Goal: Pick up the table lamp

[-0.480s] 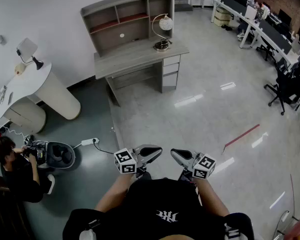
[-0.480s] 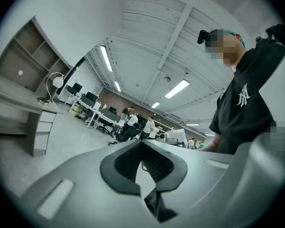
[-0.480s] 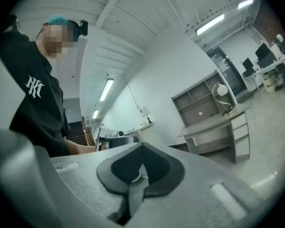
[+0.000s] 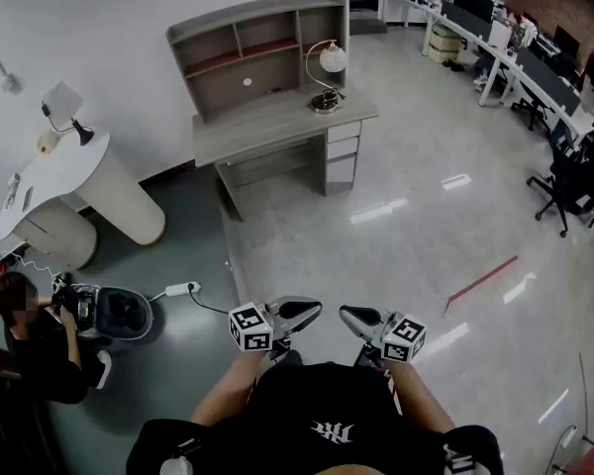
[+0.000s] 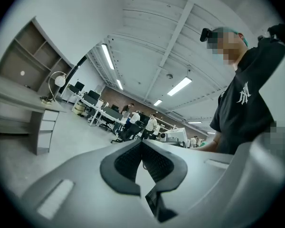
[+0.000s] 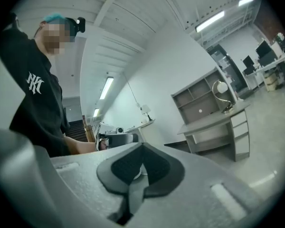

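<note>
Nearest, at 6 o'clock in the head view, the person holds both grippers level, side by side, tips turned to each other. Left gripper [image 4: 313, 311]: jaws pressed together, nothing btw them. Right gripper [image 4: 346, 314]: same, jaws closed and empty. At approx. 9 o'clock a second person [image 4: 30, 349] crouches beside a round grey device [image 4: 119, 312]. Far off, at 12 o'clock, the table lamp [image 4: 326, 75] stands upright on the right end of the grey desk [image 4: 267, 127], in front of its shelf unit [image 4: 257, 47], well apart from both grippers.
</note>
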### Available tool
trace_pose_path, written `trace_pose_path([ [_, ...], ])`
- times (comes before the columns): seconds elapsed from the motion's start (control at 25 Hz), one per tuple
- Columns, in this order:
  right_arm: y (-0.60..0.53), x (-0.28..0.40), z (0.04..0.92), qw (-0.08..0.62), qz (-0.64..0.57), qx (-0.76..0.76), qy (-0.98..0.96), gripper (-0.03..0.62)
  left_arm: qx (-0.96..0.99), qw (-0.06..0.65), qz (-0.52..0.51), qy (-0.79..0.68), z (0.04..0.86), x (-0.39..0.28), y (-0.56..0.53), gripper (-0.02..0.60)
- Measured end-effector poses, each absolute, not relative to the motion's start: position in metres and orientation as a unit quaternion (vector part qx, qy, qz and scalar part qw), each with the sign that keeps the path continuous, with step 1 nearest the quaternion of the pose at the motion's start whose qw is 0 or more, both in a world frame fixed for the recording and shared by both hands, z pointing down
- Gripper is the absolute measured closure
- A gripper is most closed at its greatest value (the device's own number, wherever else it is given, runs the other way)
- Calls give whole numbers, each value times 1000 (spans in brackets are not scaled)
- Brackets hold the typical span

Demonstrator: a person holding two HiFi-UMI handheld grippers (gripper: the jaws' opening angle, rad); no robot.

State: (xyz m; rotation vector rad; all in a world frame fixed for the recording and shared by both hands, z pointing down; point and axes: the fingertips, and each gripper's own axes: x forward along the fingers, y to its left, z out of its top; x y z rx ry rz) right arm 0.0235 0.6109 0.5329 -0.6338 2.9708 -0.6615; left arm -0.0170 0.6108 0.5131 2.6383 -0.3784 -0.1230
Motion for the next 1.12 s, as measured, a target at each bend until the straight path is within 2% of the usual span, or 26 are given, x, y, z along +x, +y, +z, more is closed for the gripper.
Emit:
trace_pose_path([
  [0.16, 608, 29, 523, 55, -206, -210, 954, 595, 961, 237, -43, -137, 515, -12, 614, 589],
  [0.36, 611, 36, 528, 31, -189, -224, 956, 594, 960, 239, -42, -137, 518, -10, 616, 589],
  [1.12, 624, 62, 533, 25, -192, -259, 946, 594, 958, 250, -39, -132, 521, 2, 629, 589],
])
